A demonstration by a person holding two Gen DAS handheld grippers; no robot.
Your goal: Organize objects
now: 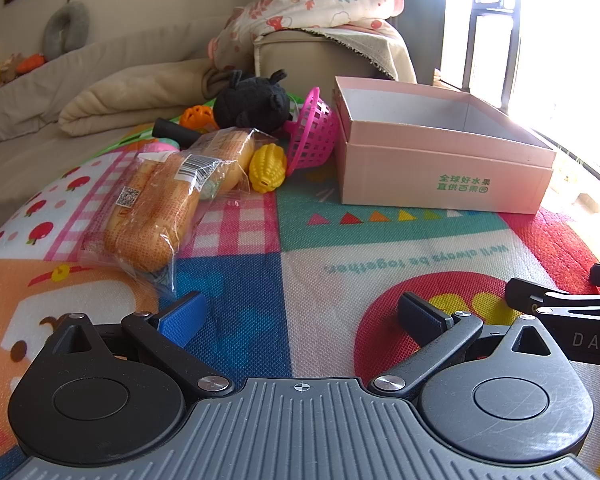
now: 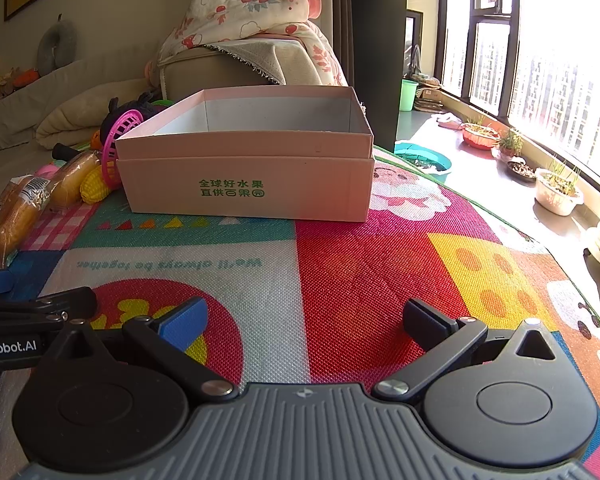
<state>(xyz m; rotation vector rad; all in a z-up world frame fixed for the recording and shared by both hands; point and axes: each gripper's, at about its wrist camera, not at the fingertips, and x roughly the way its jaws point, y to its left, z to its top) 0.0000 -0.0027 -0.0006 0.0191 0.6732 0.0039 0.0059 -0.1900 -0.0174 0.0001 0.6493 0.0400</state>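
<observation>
Inventory as I logged it: left gripper point(image 1: 300, 316) and right gripper point(image 2: 306, 318) both gaped empty, bagged bread point(image 1: 164, 204) at ten o'clock, pink box point(image 2: 244, 172) at twelve; slippery wrapper risked sliding free.

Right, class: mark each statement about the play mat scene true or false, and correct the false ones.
1. The pink box is full of toys. False: it looks empty.
2. The bagged bread lies on the mat. True.
3. The pink basket stands upright. False: it is tipped on its side.
4. The left gripper grips the yellow corn toy. False: its fingers are open, holding nothing.
5. The right gripper is open. True.
</observation>
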